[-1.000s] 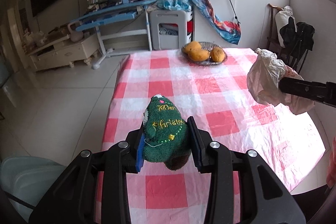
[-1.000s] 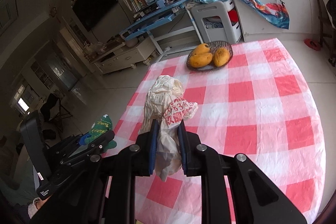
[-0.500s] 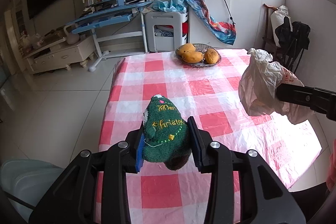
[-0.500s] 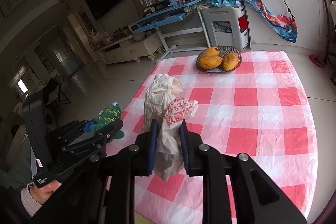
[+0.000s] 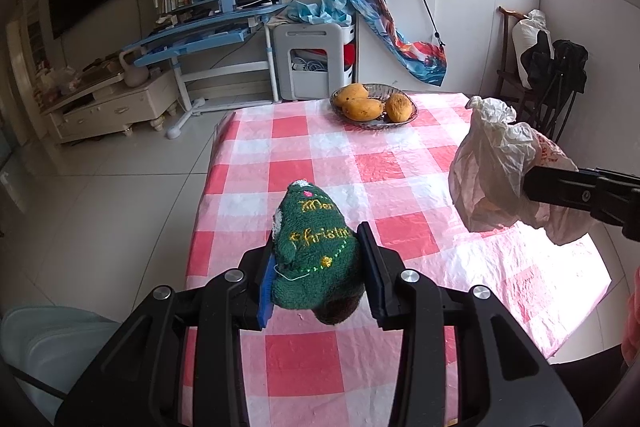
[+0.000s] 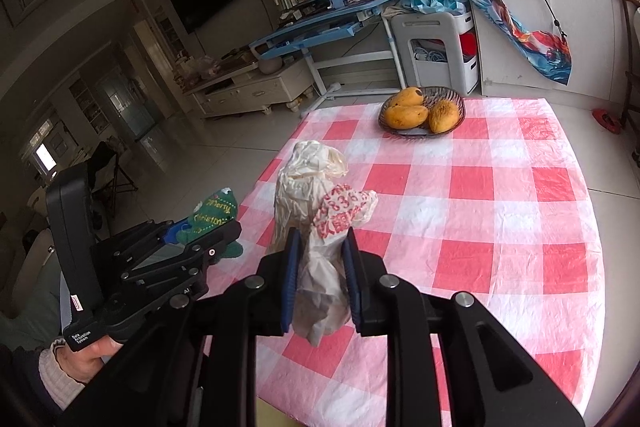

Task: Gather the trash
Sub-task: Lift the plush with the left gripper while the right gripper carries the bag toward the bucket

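From the left wrist, I am holding my left tongs (image 5: 320, 267) clamped on a green Christmas-tree plush (image 5: 316, 247), carrying it above the near edge of the checked worktop (image 5: 320, 163). The crumpled plastic bag (image 5: 496, 171) is hanging in the air to the plush's right, caught in my right tongs (image 5: 536, 183). Beyond it, at the worktop's far end, the fruit bowl (image 5: 374, 107) is sitting untouched.

From the right wrist, my right tongs (image 6: 320, 267) are gripping the bag (image 6: 316, 211) by its lower folds, above the worktop's near left corner, with the plush (image 6: 212, 219) just left of it. I am judging the pickup as done: no loose trash is showing on the worktop. What is left is dropping both items into a bin, and I am seeing none clearly.
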The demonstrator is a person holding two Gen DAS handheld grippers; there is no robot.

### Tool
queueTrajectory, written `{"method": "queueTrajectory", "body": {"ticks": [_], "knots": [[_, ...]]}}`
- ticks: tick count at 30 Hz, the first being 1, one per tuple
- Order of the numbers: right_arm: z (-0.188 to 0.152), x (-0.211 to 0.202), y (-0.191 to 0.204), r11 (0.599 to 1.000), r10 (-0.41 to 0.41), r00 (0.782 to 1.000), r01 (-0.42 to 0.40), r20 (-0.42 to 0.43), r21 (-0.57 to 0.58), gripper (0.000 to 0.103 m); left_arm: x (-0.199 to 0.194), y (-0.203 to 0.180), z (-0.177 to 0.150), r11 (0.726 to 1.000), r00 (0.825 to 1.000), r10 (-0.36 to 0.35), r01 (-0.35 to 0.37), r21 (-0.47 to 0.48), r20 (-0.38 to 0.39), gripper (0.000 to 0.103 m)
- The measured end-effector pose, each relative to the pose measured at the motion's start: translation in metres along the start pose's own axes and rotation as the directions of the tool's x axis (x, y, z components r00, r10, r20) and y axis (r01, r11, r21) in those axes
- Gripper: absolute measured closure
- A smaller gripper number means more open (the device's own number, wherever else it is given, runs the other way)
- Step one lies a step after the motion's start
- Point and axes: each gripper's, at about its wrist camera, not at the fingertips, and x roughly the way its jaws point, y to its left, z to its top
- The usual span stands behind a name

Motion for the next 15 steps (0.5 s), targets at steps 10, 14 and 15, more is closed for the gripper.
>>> {"method": "queueTrajectory", "body": {"ticks": [10, 14, 15], "knots": [[-0.004, -0.004, 0.004, 1.000, 0.011, 1.000, -0.012, -0.022, -0.027, 0.079, -0.002, -0.001, 0.001, 1.000, 1.000, 0.002, -0.002, 0.005, 0.005, 0.068], [-0.009, -0.007, 0.009, 0.999, 0.017, 0.999, -0.018, -0.030, -0.030, 0.079, -0.010, -0.006, 0.001, 1.000, 1.000, 0.005, -0.005, 0.015, 0.021, 0.068], [-0.012, -0.008, 0.011, 0.999, 0.022, 0.999, -0.023, -0.033, -0.026, 0.079, -0.014, -0.006, 0.000, 1.000, 1.000, 0.006, -0.007, 0.017, 0.026, 0.068]]}}
